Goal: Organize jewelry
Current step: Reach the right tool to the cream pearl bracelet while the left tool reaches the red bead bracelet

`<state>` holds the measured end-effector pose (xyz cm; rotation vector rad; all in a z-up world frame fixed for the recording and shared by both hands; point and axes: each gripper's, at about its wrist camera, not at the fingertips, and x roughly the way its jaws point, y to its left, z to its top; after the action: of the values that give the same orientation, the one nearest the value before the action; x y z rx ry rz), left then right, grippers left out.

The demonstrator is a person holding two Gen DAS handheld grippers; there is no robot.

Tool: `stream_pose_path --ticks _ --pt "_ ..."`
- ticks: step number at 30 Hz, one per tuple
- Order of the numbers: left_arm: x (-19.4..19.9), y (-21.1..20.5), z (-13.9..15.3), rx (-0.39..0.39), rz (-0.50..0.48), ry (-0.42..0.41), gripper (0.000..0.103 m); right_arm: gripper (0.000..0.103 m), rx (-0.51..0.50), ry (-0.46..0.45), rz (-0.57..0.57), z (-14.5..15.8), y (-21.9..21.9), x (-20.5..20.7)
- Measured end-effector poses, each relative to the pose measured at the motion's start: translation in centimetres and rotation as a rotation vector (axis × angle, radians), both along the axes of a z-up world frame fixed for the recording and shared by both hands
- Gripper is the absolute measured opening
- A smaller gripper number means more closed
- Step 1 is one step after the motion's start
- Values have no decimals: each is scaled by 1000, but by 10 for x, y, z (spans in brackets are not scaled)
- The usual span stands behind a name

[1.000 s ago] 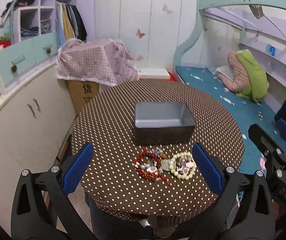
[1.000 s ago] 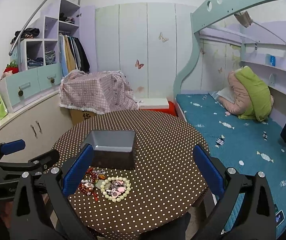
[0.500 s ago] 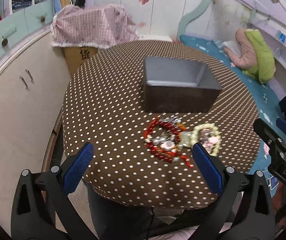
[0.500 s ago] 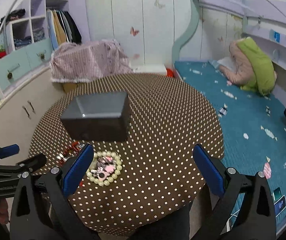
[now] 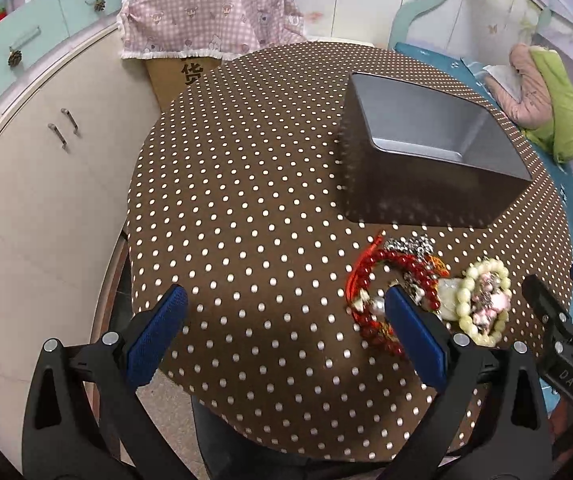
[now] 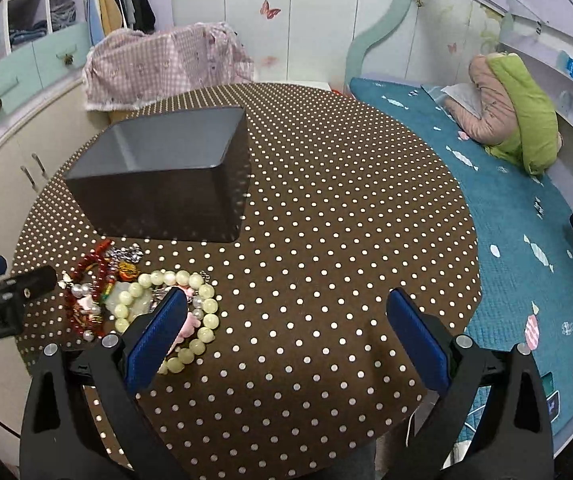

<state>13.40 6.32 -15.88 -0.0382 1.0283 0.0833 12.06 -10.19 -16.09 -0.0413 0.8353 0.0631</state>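
A pile of jewelry lies on the brown polka-dot round table (image 5: 246,220), just in front of an empty dark grey box (image 5: 426,152). It holds a red bead bracelet (image 5: 382,264), a pale green bead bracelet (image 5: 486,304) and small silver pieces. My left gripper (image 5: 286,336) is open and empty; its right finger overlaps the red bracelet's near side. My right gripper (image 6: 286,336) is open and empty; its left finger overlaps the pale green bracelet (image 6: 166,280). The red bracelet (image 6: 86,276) and the box (image 6: 166,176) lie to the left there.
White cupboards (image 5: 26,168) stand left of the table. A pink checked cloth covers a carton (image 5: 206,20) behind it. A bed with a teal sheet (image 6: 506,208) and a green and pink pillow (image 6: 518,120) lies to the right. The table edge is close below both grippers.
Both grippers have dropped closer to the table and the jewelry. The left view has swung left, the right view right. Both stay open.
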Motion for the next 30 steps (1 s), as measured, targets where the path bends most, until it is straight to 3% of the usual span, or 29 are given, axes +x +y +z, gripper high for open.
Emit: stream_pose_path --ticks 13,14,16,17,18,19,21,25,27,28,30 --pt "37 -15 -23 118 -82 56 95 96 -54 42 25 -15 4 14" --pt "36 -16 -23 116 -97 55 91 96 -57 45 25 -16 3 15" --pt "36 -17 -22 84 -133 54 74 96 -56 47 27 -17 5 17" --pt "35 -16 -21 53 -147 50 54 96 -57 46 27 -17 5 18" --pt "36 -16 -20 36 -155 47 41 95 -61 45 28 -18 4 18" --pt "35 -16 -20 29 -164 45 38 94 -67 44 29 -17 7 20" --pt "35 -17 -21 29 -170 36 33 80 -71 49 38 -18 7 21" --pt "34 -16 -21 -2 -179 33 18 65 -32 65 59 -20 7 23" --pt "29 -16 -20 -19 -182 35 9 45 -23 60 76 -19 8 22" --pt "30 -15 -20 -25 -180 37 9 38 -16 57 86 -19 9 21" --pt "30 -11 -19 -52 -173 41 8 13 -23 51 121 -18 13 20"
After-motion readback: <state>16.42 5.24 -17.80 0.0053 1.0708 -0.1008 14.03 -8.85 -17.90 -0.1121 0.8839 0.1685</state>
